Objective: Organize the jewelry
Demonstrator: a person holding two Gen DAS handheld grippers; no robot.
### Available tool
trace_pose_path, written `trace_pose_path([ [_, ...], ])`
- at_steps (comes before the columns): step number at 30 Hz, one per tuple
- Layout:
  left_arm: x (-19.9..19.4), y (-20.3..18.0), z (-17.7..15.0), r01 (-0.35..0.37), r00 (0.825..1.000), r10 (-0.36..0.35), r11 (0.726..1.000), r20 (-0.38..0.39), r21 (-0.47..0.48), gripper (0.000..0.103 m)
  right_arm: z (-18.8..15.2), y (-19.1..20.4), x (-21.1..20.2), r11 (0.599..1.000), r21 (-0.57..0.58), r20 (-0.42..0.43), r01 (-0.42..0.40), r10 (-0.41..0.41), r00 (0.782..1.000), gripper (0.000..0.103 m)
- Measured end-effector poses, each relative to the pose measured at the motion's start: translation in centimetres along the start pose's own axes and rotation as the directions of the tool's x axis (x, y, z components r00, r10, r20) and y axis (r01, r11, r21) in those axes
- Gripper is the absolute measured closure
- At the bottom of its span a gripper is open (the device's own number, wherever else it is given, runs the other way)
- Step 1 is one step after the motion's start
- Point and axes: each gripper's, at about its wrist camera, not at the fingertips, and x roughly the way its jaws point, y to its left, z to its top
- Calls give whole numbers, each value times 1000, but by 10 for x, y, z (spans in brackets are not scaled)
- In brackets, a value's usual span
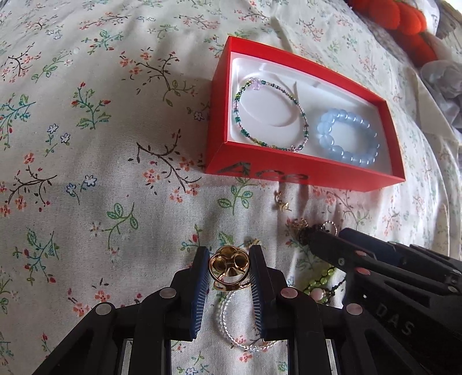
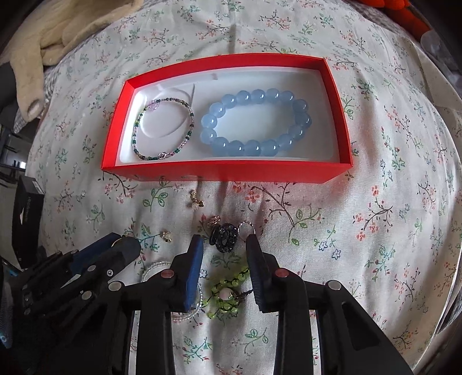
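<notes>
A red box with a white liner lies on the floral cloth. In it are a thin multicolour bead bracelet and a pale blue bead bracelet. My left gripper is shut on a gold ring, just above the cloth in front of the box. My right gripper is open, its jaws either side of a dark bead ring. A green bead bracelet and a clear bead bracelet lie beneath the grippers.
Small gold earrings, a gold charm and a thin silver ring lie on the cloth in front of the box. A cream glove lies far left, a black box at left, orange pompoms far right.
</notes>
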Motion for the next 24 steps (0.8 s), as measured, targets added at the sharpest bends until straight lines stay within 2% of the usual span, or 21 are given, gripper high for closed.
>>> trace_pose_path([
  [3, 0, 0, 0, 2, 1000, -2, 1000, -6, 0, 81, 3, 0, 4, 1000, 9, -3, 9, -9, 1000, 70],
  [13, 3, -3, 1, -10, 1000, 10, 1000, -11, 0, 81, 4, 1, 12, 1000, 7, -13, 11, -11, 1000, 81],
  [24, -3, -4, 5, 8, 1000, -8, 1000, 4, -6, 81, 1, -3, -9, 1000, -21, 13, 22, -21, 1000, 81],
])
